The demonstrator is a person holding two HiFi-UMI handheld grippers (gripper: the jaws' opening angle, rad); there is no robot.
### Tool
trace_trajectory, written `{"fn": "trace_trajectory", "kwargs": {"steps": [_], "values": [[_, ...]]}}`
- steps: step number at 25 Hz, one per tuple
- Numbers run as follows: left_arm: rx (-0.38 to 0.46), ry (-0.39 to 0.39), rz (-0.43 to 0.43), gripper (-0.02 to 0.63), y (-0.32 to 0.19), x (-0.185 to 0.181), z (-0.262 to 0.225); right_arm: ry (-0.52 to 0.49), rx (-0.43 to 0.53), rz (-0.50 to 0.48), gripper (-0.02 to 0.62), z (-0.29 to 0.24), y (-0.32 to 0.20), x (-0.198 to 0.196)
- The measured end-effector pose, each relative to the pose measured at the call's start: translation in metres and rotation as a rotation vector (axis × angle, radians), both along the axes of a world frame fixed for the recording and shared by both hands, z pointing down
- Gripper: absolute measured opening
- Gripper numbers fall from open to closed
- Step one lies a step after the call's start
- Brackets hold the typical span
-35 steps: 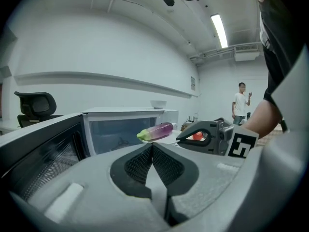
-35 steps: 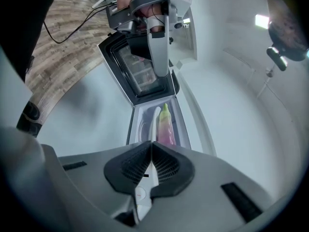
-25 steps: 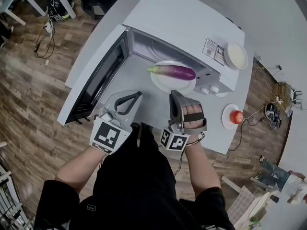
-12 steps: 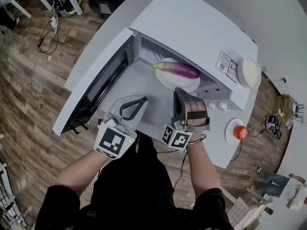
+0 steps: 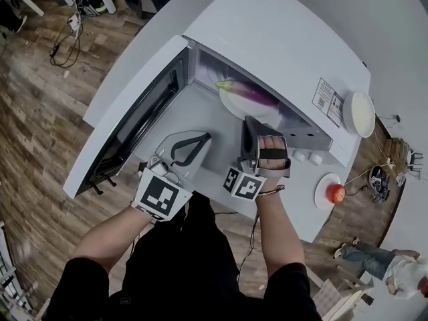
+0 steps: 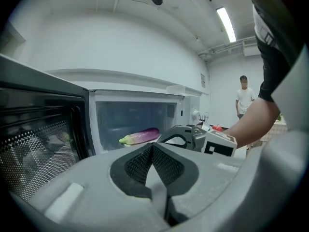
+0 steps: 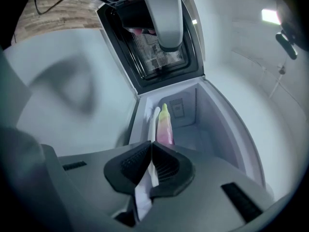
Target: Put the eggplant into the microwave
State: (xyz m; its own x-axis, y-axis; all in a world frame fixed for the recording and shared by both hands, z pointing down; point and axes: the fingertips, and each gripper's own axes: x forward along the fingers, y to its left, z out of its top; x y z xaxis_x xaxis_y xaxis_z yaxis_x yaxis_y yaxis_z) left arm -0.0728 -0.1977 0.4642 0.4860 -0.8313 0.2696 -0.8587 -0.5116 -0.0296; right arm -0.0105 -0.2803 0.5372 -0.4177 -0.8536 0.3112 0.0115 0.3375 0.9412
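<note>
Right gripper [image 7: 151,145]: jaws together, nothing between. Eggplant [image 7: 165,125] on white plate [image 7: 155,122], 12 o'clock of jaws, inside open microwave [image 7: 215,129].

The eggplant [image 5: 251,93] lies on a plate [image 5: 229,108] inside the microwave [image 5: 281,39]; the door [image 5: 134,122] stands open at eight o'clock, with a tomato [image 5: 335,192] at four.

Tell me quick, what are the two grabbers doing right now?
Left gripper: closed, holding nothing.
Right gripper: closed on the rim of the plate that carries the eggplant.
</note>
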Motion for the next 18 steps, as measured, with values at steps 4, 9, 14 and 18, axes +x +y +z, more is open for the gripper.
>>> {"fn": "trace_trajectory", "kwargs": {"steps": [4, 9, 14, 18], "values": [[-0.008, -0.001, -0.006, 0.009, -0.001, -0.002, 0.002, 0.008, -0.020, 0.012, 0.023, 0.007, -0.008, -0.004], [-0.021, 0.000, -0.011, 0.009, -0.001, -0.005, 0.005, 0.020, -0.052, 0.037, 0.023, 0.009, -0.022, -0.009], [-0.022, 0.002, -0.011, 0.009, -0.005, -0.008, 0.004, 0.005, -0.126, 0.058, 0.025, 0.013, -0.035, -0.015], [-0.024, 0.015, -0.012, 0.009, -0.005, -0.007, 0.003, -0.035, -0.219, 0.052, 0.036, 0.018, -0.035, -0.019]]}}
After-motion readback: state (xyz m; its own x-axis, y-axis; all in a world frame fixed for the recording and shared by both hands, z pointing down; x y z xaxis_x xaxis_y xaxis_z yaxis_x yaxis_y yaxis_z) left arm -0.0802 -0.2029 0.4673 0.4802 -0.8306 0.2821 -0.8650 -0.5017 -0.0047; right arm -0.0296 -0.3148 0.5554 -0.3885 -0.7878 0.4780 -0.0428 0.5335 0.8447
